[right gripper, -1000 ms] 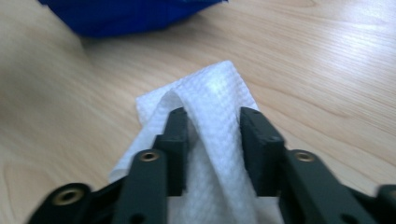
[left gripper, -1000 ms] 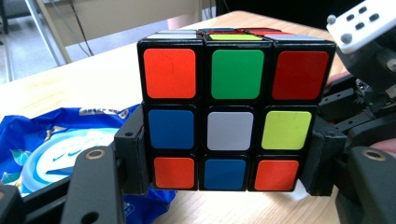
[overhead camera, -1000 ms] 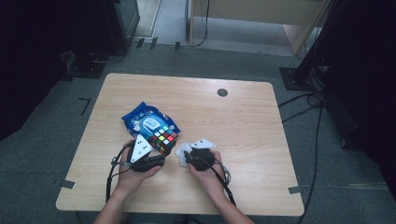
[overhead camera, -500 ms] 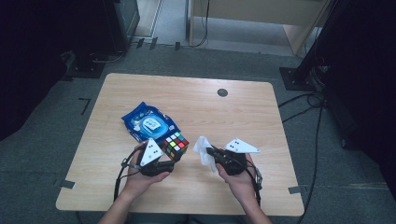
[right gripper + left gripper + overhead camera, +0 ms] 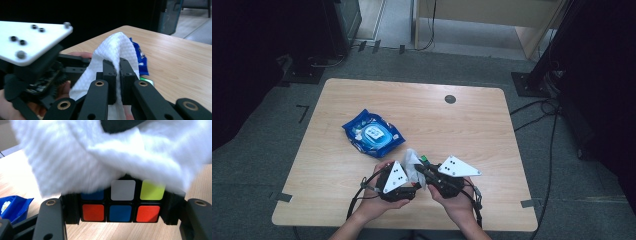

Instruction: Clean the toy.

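Observation:
A colour cube sits clamped between the jaws of my left gripper, its red, blue, white and yellow stickers facing the camera. A white wipe drapes over the cube's top. My right gripper is shut on a fold of that wipe. In the high view both hands meet near the table's front edge: my left gripper and my right gripper point at each other, with the wipe bunched over the cube, of which a green corner shows.
A blue wipe pack lies on the wooden table just behind and left of the hands. A dark round grommet is set near the far edge. Dark equipment and cables surround the table.
My left gripper carried the cube to the right, away from the blue pack. My right gripper rose with the wipe and now holds it over the cube.

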Tool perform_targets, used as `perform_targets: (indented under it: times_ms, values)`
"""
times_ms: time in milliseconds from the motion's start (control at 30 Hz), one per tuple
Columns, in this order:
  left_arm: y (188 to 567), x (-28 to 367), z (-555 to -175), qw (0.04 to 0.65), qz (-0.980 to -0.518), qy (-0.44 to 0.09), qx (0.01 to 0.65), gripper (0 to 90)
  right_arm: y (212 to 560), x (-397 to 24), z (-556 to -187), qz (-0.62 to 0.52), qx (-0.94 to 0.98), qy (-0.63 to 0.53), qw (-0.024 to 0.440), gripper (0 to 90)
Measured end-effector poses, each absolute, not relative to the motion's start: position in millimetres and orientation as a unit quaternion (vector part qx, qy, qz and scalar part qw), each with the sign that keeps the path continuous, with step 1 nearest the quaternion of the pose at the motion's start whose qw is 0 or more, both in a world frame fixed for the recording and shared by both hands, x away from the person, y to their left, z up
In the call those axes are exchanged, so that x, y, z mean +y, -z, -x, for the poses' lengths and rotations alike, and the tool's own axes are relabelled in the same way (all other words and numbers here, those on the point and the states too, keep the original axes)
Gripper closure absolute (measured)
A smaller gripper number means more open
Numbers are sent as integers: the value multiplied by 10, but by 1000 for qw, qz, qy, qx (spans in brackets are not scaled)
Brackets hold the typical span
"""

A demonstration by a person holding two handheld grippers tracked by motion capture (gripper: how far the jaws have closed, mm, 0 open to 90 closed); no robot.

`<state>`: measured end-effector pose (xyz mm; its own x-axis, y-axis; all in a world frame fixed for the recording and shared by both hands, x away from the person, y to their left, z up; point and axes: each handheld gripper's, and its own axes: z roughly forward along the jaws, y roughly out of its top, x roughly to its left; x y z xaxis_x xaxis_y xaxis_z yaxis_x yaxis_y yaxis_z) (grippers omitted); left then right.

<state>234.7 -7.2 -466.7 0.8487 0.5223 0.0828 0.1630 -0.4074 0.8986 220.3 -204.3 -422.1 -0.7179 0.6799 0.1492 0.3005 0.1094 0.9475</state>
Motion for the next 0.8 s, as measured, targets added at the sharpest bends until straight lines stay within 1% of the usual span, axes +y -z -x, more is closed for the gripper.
perform_targets:
  times_ms: [133, 233, 333, 400, 500, 600, 667, 800]
  values:
    - [4650, -19, -2368, 506, -817, -178, 213, 339, 4268, -2137, -2269, -357, 719, -569, 176, 870]
    - [4640, 12, -2377, 507, -815, -182, 214, 339, 4311, -2215, -2316, -373, 721, -542, 216, 869]
    - [4609, 56, -2389, 514, -808, -184, 219, 339, 4376, -2326, -2408, -406, 723, -510, 230, 867]
    - [4607, 69, -2402, 509, -810, -191, 222, 339, 4385, -2406, -2438, -428, 709, -515, 222, 867]
    - [4637, 66, -2424, 500, -813, -191, 231, 339, 4264, -2437, -2380, -422, 693, -545, 212, 868]
    - [4654, 34, -2415, 495, -816, -191, 229, 339, 4102, -2344, -2252, -379, 694, -578, 204, 865]
    - [4652, 8, -2396, 496, -818, -190, 223, 339, 4035, -2245, -2166, -356, 698, -592, 189, 863]
    - [4631, -14, -2361, 503, -815, -187, 218, 339, 4050, -2067, -2092, -328, 718, -587, 182, 860]
